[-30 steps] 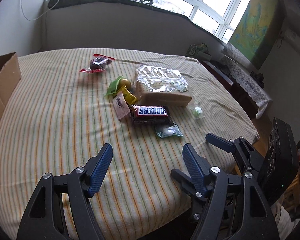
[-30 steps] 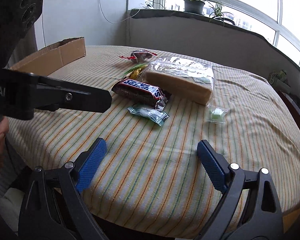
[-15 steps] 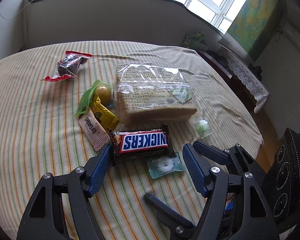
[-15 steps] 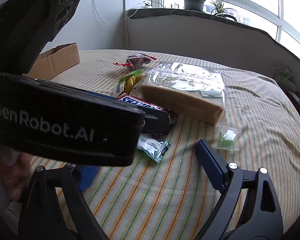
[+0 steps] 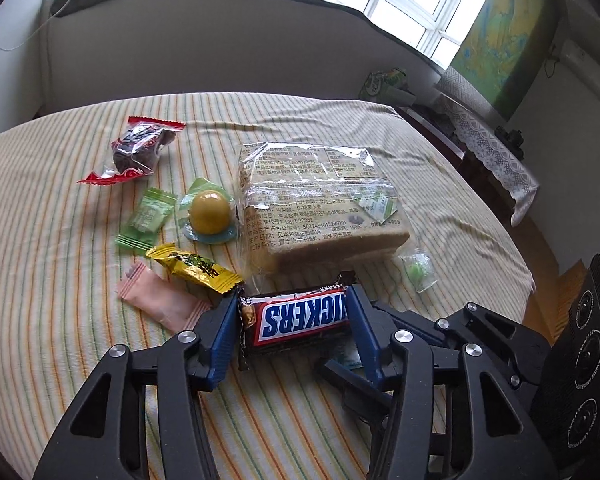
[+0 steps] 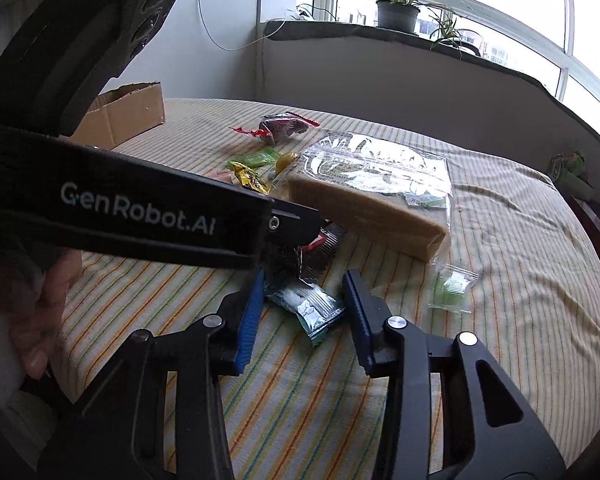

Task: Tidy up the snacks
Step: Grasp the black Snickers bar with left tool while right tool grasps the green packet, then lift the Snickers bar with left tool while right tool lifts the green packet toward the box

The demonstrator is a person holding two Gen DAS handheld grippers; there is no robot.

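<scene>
Striped tablecloth, cardboard box right view only

Daylit windows above a potted plant on the sill.

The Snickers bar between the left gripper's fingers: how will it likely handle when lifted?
The Snickers bar looks solid, so probably stays stiff. Its glossy wrapper may slip on the left gripper. The crimped ends will likely crumple.

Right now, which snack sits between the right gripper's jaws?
Start at the big clear-wrapped cake slab on the striped tablecloth. Just in front lies a teal-green candy packet, crinkled foil with a white centre, unlike the clear sachet beside it.
</scene>
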